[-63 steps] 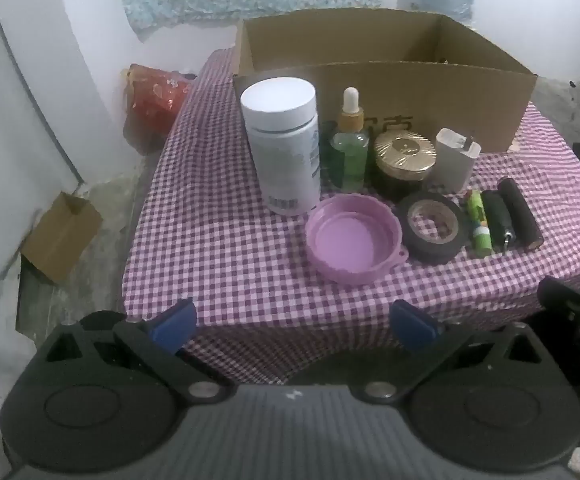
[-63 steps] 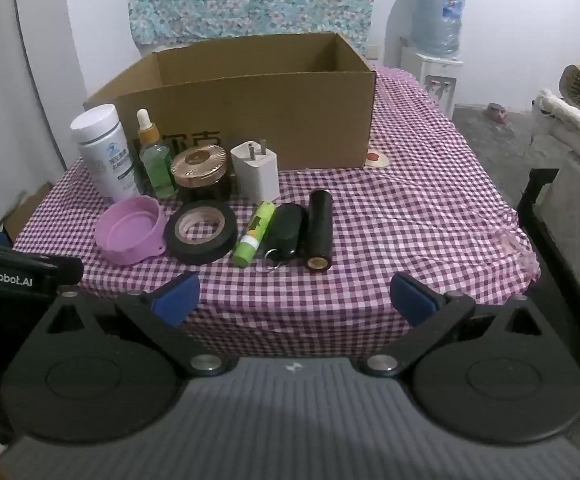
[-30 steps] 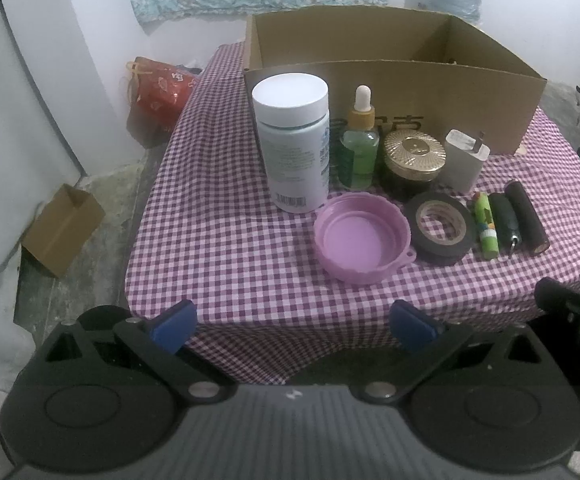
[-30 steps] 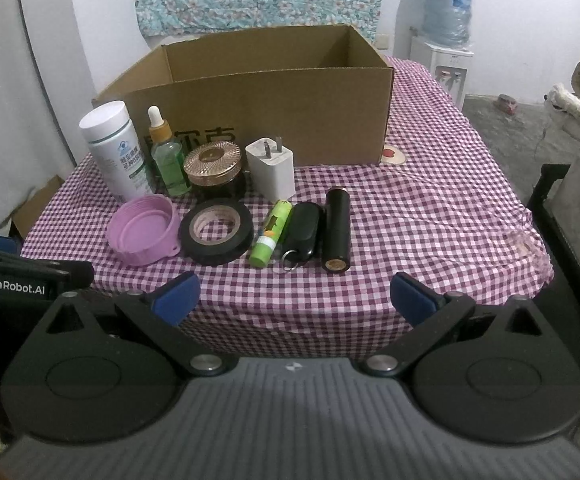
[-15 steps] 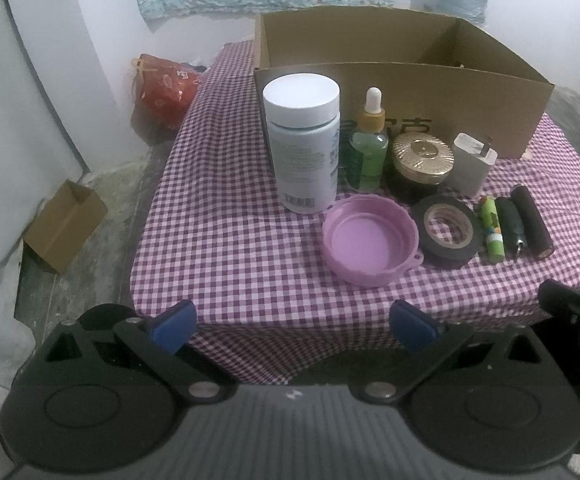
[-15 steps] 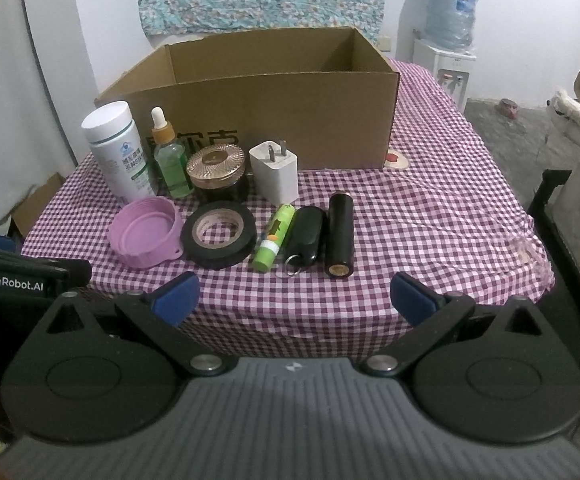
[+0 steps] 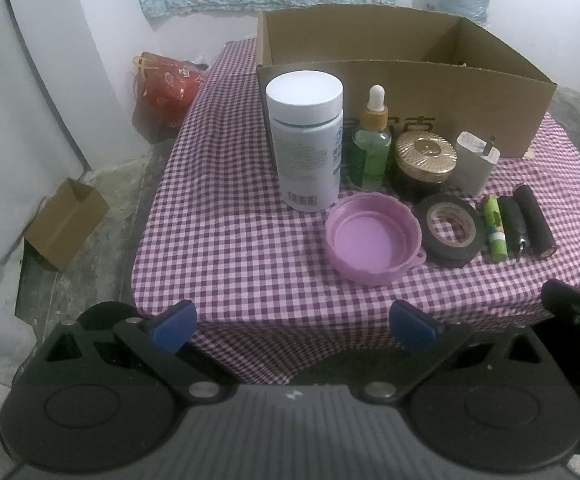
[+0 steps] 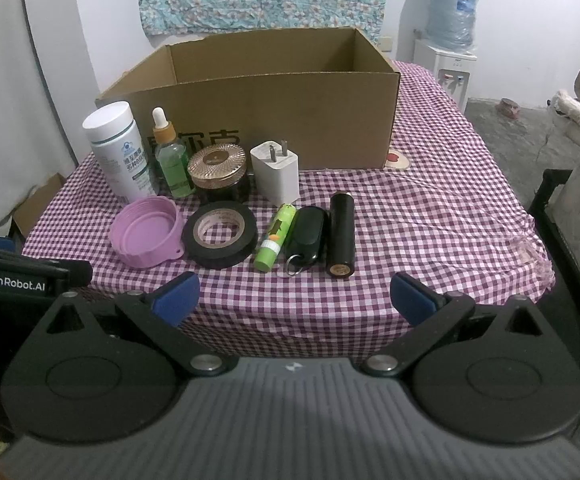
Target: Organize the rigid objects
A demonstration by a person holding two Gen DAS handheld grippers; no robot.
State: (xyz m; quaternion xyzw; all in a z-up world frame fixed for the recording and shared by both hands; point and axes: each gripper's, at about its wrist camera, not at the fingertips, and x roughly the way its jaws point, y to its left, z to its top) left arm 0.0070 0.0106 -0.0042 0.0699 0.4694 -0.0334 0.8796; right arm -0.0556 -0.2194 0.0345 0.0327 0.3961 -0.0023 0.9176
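Note:
Small items stand in two rows before an open cardboard box [image 8: 274,120] on the checked tablecloth [image 8: 430,216]. Back row: white pill bottle [image 7: 306,144], green dropper bottle [image 7: 371,148], gold-lidded jar [image 7: 424,164], white charger [image 7: 475,162]. Front row: upturned pink lid [image 7: 374,238], black tape roll [image 7: 450,230], green glue stick [image 8: 275,237], black key fob [image 8: 306,234], black cylinder [image 8: 341,235]. My left gripper [image 7: 292,322] hangs open in front of the table's near edge, facing the pink lid. My right gripper [image 8: 294,298] is open too, short of the glue stick and fob.
A small cardboard box [image 7: 66,228] and a red bag [image 7: 166,88] sit on the floor left of the table. A water dispenser [image 8: 450,40] stands at the back right. Bare cloth lies right of the black cylinder. The left gripper's body [image 8: 14,276] shows at the right view's left edge.
Both cameras have drifted slightly; the objects now sit a little further right in each view. Both grippers stay open and nothing on the table has moved.

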